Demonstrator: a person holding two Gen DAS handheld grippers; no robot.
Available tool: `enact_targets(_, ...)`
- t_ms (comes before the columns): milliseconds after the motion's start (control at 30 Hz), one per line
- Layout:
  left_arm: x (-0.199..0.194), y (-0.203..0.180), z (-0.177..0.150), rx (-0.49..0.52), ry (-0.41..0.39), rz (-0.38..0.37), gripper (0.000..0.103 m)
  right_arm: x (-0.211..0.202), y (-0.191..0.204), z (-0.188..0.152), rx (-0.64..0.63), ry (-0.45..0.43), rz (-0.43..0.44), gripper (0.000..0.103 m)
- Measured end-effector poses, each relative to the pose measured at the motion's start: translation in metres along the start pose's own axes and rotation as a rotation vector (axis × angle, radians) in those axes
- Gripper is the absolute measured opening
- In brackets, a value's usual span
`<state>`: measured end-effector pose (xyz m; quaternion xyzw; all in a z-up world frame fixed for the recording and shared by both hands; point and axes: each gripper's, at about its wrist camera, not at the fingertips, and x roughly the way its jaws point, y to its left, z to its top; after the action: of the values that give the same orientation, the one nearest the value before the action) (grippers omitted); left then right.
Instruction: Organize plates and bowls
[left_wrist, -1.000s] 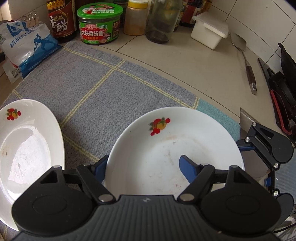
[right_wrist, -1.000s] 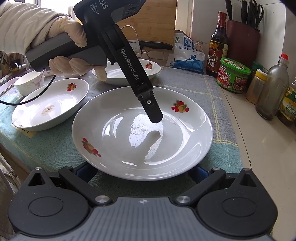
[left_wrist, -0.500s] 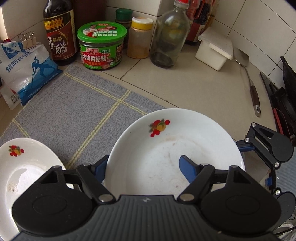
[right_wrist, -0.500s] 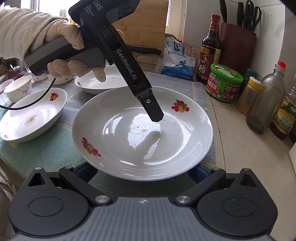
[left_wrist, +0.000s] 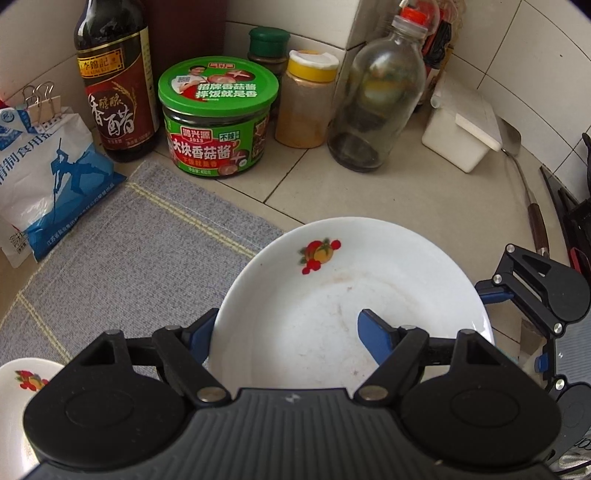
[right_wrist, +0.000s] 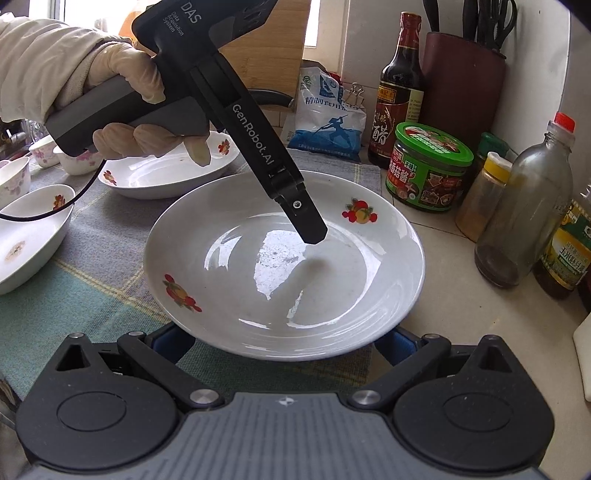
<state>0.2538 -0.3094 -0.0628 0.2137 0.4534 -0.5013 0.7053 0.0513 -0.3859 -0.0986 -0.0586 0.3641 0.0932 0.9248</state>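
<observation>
Since the earlier frames the white plate (right_wrist: 284, 266) and both grippers have shifted toward the condiment corner of the desk (left_wrist: 424, 206); the jars and bottles now sit larger and closer, and the neighbouring plates have slid toward the left edge of view. Left gripper (left_wrist: 284, 332) straddles the near rim of the plate, one blue pad (left_wrist: 373, 334) inside the well and the other pad under the outside of the rim, jaws at a middling width and closed on the rim. Right gripper (right_wrist: 284, 341) has its two blue fingers (right_wrist: 397, 341) tucked beneath the opposite rim; whether they press on the plate or merely stand under it cannot be told. Plate is round, shallow, glossy glazed ceramic with printed fruit motifs, faint reddish smears in the well, and hangs partly over the woven grey cloth (left_wrist: 140, 258) with yellow stripes and partly over the smooth tiled desk. A gloved hand (right_wrist: 125, 96) grips the left handle. Behind stand a green-lidded sauce jar (left_wrist: 218, 122), a dark vinegar bottle (left_wrist: 114, 85), a yellow-capped spice jar (left_wrist: 308, 99), a cloudy glass bottle (left_wrist: 376, 99) and a white lidded plastic box (left_wrist: 461, 129). Further oval plates (right_wrist: 166, 173) and small floral bowls (right_wrist: 14, 181) rest on the cloth to the left.
</observation>
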Motion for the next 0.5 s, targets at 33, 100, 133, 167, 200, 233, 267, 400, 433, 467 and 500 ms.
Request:
enact_targets(33,0.002,0.001,0.001,-0.002,-0.001,0.001,0.078,0.001,-0.002,0.000,0.003,0.001,0.000,0.103)
enact_targets(100,0.005,0.001,0.003,-0.001,-0.001,-0.001,0.078,0.004,-0.004,0.001,0.007,0.005,-0.001,0.103)
enact_targets(133,0.007,0.002,0.004,-0.002,-0.001,-0.002,0.078,0.004,-0.004,0.001,0.007,0.006,-0.002,0.103)
enact_targets(167,0.008,0.002,0.005,-0.002,0.000,-0.004,0.078,0.005,-0.005,0.000,0.007,0.007,-0.003,0.103)
enact_targets(200,0.009,0.002,0.005,-0.001,0.002,-0.005,0.078,0.005,-0.005,0.000,0.009,0.009,-0.002,0.103)
enact_targets(233,0.010,0.003,0.005,-0.002,0.002,-0.005,0.078,0.005,-0.005,0.000,0.012,0.009,-0.002,0.103)
enact_targets(267,0.012,0.003,0.005,-0.003,0.003,-0.005,0.078,0.005,-0.005,-0.001,0.014,0.010,-0.002,0.103)
enact_targets(400,0.014,0.002,0.004,0.003,-0.003,0.000,0.078,0.007,-0.005,-0.002,0.015,0.013,-0.009,0.103)
enact_targets(433,0.014,0.002,0.004,0.005,-0.004,0.002,0.078,0.007,-0.006,-0.001,0.017,0.012,-0.008,0.103)
enact_targets(467,0.014,0.002,0.004,0.005,-0.005,0.003,0.078,0.007,-0.006,-0.001,0.018,0.011,-0.008,0.103)
enact_targets(500,0.015,0.002,0.004,0.007,-0.006,0.004,0.078,0.007,-0.006,-0.001,0.016,0.011,-0.009,0.103)
